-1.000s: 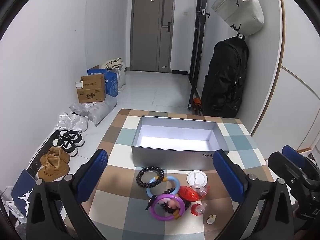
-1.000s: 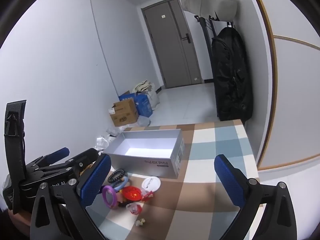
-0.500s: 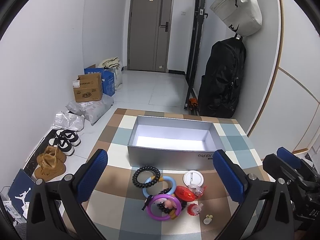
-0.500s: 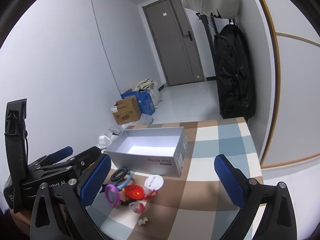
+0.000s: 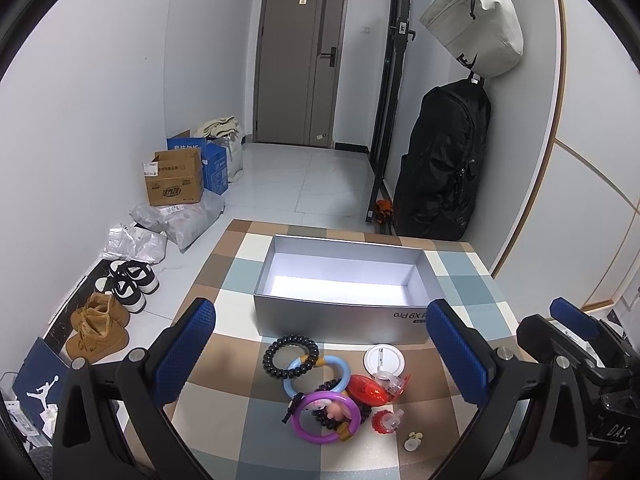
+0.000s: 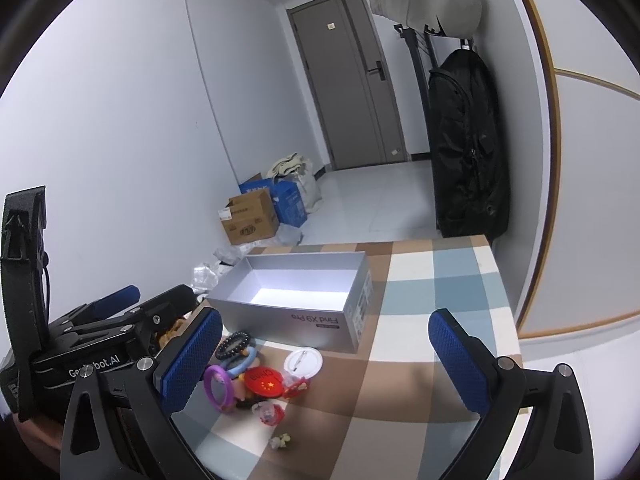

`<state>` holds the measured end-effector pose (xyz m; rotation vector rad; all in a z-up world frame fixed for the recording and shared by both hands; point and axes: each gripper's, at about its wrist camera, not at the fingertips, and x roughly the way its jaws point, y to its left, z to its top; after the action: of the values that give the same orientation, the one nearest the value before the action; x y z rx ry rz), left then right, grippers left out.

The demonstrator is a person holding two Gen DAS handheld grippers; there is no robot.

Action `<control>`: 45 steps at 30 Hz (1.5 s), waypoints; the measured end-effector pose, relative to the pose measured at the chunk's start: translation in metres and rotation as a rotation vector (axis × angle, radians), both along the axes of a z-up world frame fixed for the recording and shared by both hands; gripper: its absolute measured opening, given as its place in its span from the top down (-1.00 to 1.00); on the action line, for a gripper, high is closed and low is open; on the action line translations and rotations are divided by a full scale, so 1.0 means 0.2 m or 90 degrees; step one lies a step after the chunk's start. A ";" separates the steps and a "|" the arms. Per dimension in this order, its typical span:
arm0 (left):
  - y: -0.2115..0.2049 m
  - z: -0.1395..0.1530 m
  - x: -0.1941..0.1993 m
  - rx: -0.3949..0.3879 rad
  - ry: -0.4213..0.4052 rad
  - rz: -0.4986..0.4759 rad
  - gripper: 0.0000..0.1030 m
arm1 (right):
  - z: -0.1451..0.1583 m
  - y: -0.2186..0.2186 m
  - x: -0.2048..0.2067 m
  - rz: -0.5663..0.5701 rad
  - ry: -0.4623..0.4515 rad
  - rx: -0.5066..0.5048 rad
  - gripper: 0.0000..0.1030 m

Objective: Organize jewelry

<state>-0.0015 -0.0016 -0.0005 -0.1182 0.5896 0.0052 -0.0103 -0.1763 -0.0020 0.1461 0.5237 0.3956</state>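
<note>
A pile of jewelry lies on the checked tablecloth (image 5: 224,304) in front of an empty silver box (image 5: 340,284): a black bead bracelet (image 5: 291,356), a blue ring (image 5: 316,374), a purple ring (image 5: 325,416), a red badge (image 5: 366,389), a white round badge (image 5: 385,362) and a small flower charm (image 5: 412,442). My left gripper (image 5: 320,356) is open and empty, held above the pile. My right gripper (image 6: 324,360) is open and empty, to the right of the pile (image 6: 256,376); the box (image 6: 296,300) lies ahead of it.
The table's far edge drops to a tiled floor with cardboard boxes (image 5: 174,182), bags and shoes (image 5: 100,326) on the left. A black backpack (image 5: 440,168) and a grey bag (image 5: 476,24) hang on the right wall.
Both grippers have pulled back and risen a little, so the box and the pile sit farther off in both views. Nothing on the table has moved.
</note>
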 end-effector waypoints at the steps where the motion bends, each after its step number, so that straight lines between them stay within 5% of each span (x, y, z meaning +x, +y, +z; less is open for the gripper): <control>1: 0.00 0.00 0.00 0.000 0.000 0.000 -0.98 | 0.00 0.00 0.00 0.000 -0.001 -0.001 -1.00; 45: 0.00 -0.05 0.02 -0.003 0.027 -0.027 -0.98 | -0.01 -0.01 0.02 -0.014 0.012 0.001 -1.00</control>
<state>0.0034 -0.0017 -0.0101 -0.1100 0.6344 -0.0352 -0.0070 -0.1786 -0.0038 0.1567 0.5393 0.3730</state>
